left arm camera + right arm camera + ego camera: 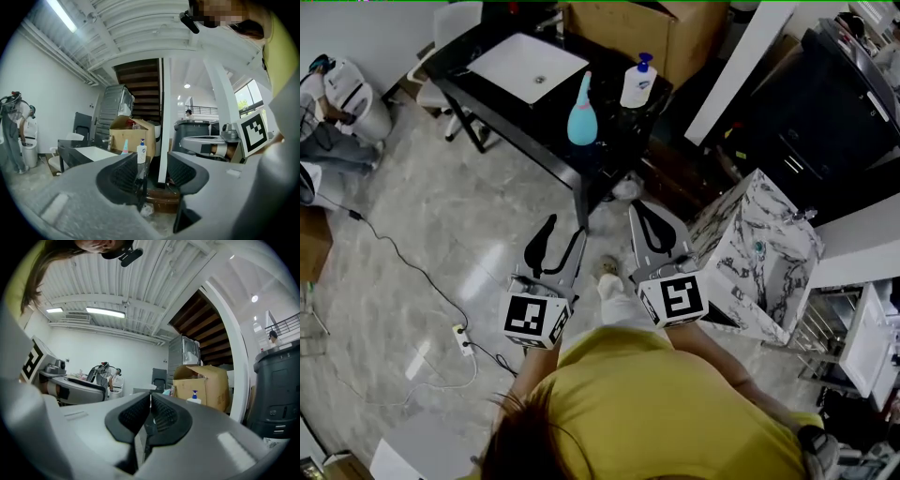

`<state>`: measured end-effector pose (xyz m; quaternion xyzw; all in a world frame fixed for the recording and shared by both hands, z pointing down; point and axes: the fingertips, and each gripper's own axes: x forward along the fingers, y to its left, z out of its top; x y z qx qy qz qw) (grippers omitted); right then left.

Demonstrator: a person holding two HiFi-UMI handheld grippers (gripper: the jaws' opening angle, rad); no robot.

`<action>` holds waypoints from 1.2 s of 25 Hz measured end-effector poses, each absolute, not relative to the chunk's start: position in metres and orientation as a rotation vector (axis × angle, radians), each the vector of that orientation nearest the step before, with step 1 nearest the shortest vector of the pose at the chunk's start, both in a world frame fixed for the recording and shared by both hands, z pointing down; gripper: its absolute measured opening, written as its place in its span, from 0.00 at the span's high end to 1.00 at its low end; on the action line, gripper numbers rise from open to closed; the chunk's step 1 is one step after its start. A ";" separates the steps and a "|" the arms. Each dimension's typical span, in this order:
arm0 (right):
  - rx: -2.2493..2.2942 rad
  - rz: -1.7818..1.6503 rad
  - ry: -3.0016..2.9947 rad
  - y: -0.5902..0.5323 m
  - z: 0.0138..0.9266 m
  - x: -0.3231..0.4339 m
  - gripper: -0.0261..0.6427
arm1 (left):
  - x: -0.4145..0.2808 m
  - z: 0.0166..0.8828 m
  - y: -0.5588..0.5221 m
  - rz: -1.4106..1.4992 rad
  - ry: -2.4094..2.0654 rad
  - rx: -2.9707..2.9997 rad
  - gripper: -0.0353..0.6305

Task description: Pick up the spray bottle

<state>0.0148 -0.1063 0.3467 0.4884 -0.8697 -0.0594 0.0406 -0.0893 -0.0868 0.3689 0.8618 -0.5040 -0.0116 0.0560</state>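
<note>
A teal bottle with a long tapered top (pixel 582 114) stands near the front edge of a black table (pixel 502 111), with a white bottle with a blue pump head (pixel 637 82) to its right. Both grippers are held level over the floor short of the table, pointing at it. My left gripper (pixel 566 227) is open with nothing between its jaws. In the left gripper view (pixel 152 161) the white pump bottle (pixel 141 152) and the teal bottle (pixel 125 147) show far ahead. My right gripper (pixel 639 208) is shut and empty (pixel 150 397); the pump bottle (pixel 193 398) is distant there too.
A white basin-like panel (pixel 528 67) lies on the table. A marble-patterned cabinet (pixel 759 246) stands close on the right, a cardboard box (pixel 642 28) behind the table, a white chair (pixel 453 26) at the back left. A power strip with its cable (pixel 464 339) lies on the floor.
</note>
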 end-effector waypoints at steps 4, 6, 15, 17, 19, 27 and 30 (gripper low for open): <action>1.444 -0.202 -2.683 -0.171 0.344 0.017 0.95 | -0.084 0.362 -0.147 -0.058 -1.587 2.597 0.64; 1.406 -0.224 -2.688 -0.201 0.346 0.018 0.95 | -0.080 0.361 -0.176 -0.058 -1.611 2.579 0.64; 1.287 -0.206 -2.745 -0.303 0.364 0.014 0.95 | -0.074 0.372 -0.275 -0.037 -1.684 2.529 0.60; 1.284 -0.174 -2.744 -0.316 0.371 0.014 0.95 | -0.075 0.378 -0.287 -0.024 -1.688 2.518 0.60; 1.277 -0.160 -2.736 -0.324 0.381 0.016 0.95 | -0.075 0.384 -0.297 -0.008 -1.694 2.516 0.59; 1.302 -0.119 -2.723 -0.346 0.400 0.013 0.95 | -0.077 0.407 -0.327 0.048 -1.651 2.519 0.55; 1.320 -0.078 -2.720 -0.355 0.398 0.007 0.95 | -0.077 0.419 -0.339 0.088 -1.605 2.514 0.51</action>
